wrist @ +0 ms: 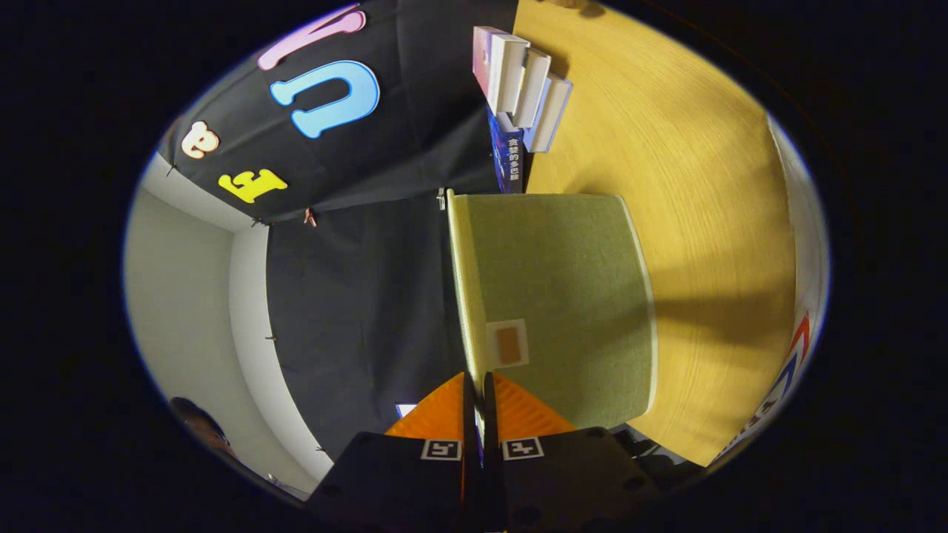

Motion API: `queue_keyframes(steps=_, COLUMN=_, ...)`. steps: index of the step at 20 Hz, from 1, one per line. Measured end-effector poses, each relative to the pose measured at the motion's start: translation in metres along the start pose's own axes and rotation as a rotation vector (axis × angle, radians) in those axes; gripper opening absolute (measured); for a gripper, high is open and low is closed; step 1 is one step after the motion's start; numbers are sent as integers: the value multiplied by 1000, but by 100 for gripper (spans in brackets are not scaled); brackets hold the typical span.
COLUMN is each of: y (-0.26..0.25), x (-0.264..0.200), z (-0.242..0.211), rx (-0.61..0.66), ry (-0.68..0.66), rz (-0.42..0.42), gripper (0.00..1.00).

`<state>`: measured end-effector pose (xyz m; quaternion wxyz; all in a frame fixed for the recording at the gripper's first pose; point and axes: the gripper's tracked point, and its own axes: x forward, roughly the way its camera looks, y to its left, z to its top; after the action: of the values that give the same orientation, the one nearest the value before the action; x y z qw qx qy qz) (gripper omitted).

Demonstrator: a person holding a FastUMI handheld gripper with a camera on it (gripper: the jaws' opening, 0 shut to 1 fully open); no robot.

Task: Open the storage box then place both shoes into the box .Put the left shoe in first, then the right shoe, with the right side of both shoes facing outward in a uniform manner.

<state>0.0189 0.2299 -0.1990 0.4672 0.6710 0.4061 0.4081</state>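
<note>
The storage box's green felt lid [563, 296] has a cream rim [465, 289] and a small white-and-orange patch [508, 344] near the fingers. My gripper [478, 379] is shut on the lid's cream rim. The orange fingers [444, 411] are nearly together, with the thin rim pinched between them. The whole view is rolled sideways, so the lid's broad face stretches away beyond the fingertips. Behind the lid lies the wooden tabletop [703, 222].
A stack of books [522, 81] stands on the table beyond the lid's far end, with a blue book [508, 159] beside it. The black cloth wall [355, 296] runs along the lid's other side. A person's head [198, 422] shows low by the white wall [178, 296].
</note>
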Motion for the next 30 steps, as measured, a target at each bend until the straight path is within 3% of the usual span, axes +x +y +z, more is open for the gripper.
queue_keyframes(steps=5, y=54, x=14, z=-4, rx=-49, ry=-52, rz=18, gripper=5)
queue_keyframes(steps=9, y=85, x=41, z=0, rx=-116, ry=-103, rz=-23, gripper=5)
queue_keyframes(steps=17, y=151, x=114, z=-32, rx=-292, ry=-64, rz=9, gripper=6)
queue_keyframes(steps=26, y=159, x=172, z=-73, rx=-306, ry=21, rz=20, gripper=10)
queue_keyframes(steps=29, y=153, x=180, z=-84, rx=-300, ry=48, rz=-2, gripper=21)
queue_keyframes(steps=30, y=149, x=182, z=-85, rx=-302, ry=55, rz=-14, gripper=30)
